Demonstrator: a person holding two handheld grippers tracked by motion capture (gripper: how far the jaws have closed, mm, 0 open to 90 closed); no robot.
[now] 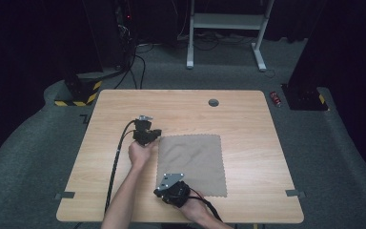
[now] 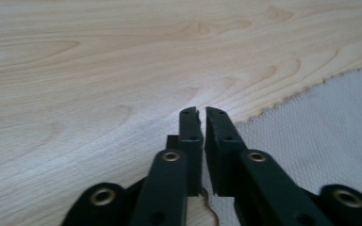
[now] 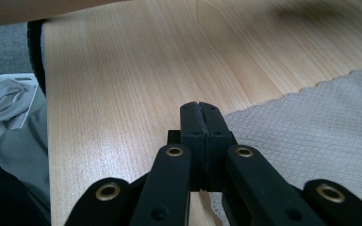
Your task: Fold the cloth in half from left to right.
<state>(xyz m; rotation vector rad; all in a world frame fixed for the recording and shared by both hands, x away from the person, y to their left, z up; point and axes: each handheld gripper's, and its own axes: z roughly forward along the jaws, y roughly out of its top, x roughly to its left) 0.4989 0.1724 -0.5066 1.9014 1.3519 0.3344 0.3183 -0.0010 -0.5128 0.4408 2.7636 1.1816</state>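
The grey cloth [image 1: 193,164] lies flat on the tabletop [image 1: 248,119]. The left tool [image 1: 148,138] sits at the cloth's far-left corner, jaws a hair apart — whether they pinch the edge is unclear. The right tool [image 1: 164,187] sits at the near-left corner, jaws pressed together — both corners share the cloth's left edge.

The cloth [image 1: 193,162] is grey-brown with a fine diamond weave and lies on the pale wood-grain table [image 1: 248,119]. Both grippers are black, the left gripper [image 2: 201,113] with brass-coloured rivets. Beyond the table, a small, perhaps red, can [image 1: 276,98] lies on grey carpet [image 1: 24,157].
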